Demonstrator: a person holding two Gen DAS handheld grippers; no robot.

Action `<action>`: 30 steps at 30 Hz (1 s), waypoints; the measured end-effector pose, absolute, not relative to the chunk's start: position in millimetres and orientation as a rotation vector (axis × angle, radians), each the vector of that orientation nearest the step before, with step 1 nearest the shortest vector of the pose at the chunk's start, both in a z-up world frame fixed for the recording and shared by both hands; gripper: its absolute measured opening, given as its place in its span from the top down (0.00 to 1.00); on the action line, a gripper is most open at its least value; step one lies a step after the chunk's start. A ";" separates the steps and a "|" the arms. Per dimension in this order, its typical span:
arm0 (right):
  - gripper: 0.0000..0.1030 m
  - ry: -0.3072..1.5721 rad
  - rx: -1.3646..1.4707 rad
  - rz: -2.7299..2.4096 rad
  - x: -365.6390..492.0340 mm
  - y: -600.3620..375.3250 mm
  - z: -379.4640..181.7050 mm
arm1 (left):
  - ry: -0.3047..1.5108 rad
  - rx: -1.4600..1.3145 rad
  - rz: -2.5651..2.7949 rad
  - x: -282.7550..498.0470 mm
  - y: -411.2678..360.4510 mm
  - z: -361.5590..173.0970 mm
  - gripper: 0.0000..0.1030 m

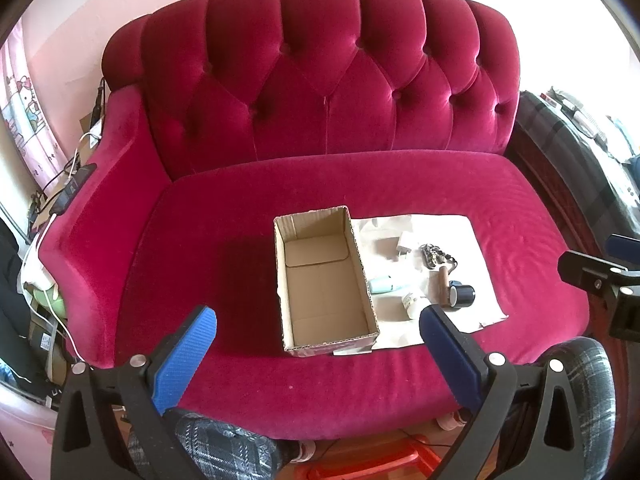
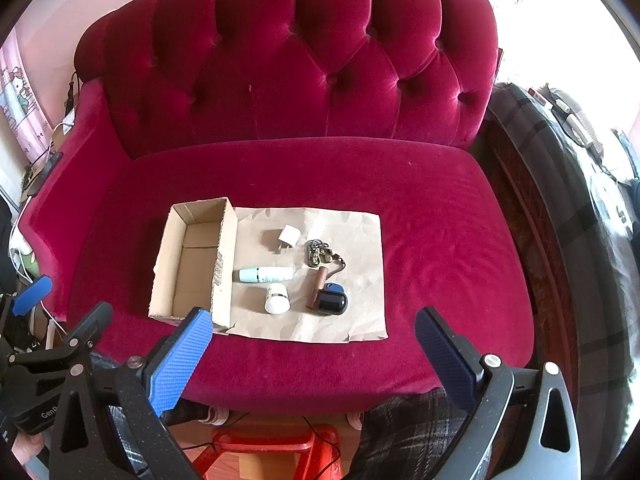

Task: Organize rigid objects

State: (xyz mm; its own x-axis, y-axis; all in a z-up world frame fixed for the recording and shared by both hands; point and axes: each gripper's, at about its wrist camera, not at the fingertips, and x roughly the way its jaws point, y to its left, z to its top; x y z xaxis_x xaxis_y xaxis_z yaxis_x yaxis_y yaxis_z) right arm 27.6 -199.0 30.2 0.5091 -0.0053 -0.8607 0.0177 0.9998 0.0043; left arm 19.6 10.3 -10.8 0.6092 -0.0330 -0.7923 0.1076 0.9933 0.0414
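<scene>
Red velvet sofa (image 2: 440, 220), seat cushion as work surface.

Cardboard box (image 2: 192, 264): open-topped, empty, on left half of seat, right wall touching left edge of brown paper sheet (image 2: 360, 280).

On paper, right of box: white charger plug (image 2: 289, 236) at far side; bunch of keys (image 2: 320, 254) just right of it; pale blue and white tube (image 2: 266, 274) lying flat near box wall; white jar (image 2: 277, 299) nearer; brown stick (image 2: 318, 286) touching dark round case (image 2: 331, 303).

Right wrist view: all items plainly separate. Left wrist view: box floor seen in full; white jar partly hidden behind right finger.

Left gripper (image 1: 318, 330): jaws spread wide, holding nothing, near front edge of seat. Right gripper (image 2: 314, 330): likewise wide apart, empty.

Bare cushion far of paper and right of it.
</scene>
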 end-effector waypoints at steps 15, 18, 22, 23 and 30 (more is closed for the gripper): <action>0.00 1.095 0.010 -0.040 62.9 -204.5 -5.2 | 0.968 0.062 -0.083 59.2 30.8 -48.5 0.00; 0.00 1.114 0.017 -0.041 73.4 -206.3 -17.5 | 0.990 0.065 -0.064 72.9 36.9 -66.5 0.00; 0.00 1.145 0.011 -0.046 88.1 -207.9 -35.1 | 1.023 0.063 -0.067 88.5 42.3 -94.2 0.00; 0.00 1.151 0.010 -0.046 91.3 -207.9 -38.9 | 1.023 0.065 -0.066 90.9 42.8 -98.6 0.00; 0.00 1.205 -0.021 -0.068 114.3 -209.5 -76.4 | 1.060 0.049 -0.069 109.6 50.8 -133.8 0.00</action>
State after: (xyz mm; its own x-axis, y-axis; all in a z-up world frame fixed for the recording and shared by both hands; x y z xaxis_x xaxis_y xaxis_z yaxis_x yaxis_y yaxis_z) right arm 114.3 -209.5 -76.4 0.3562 -0.0635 -0.9323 0.0415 0.9978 -0.0521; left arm 109.6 50.8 -133.8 0.4868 -0.0336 -0.8728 0.0806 0.9967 0.0066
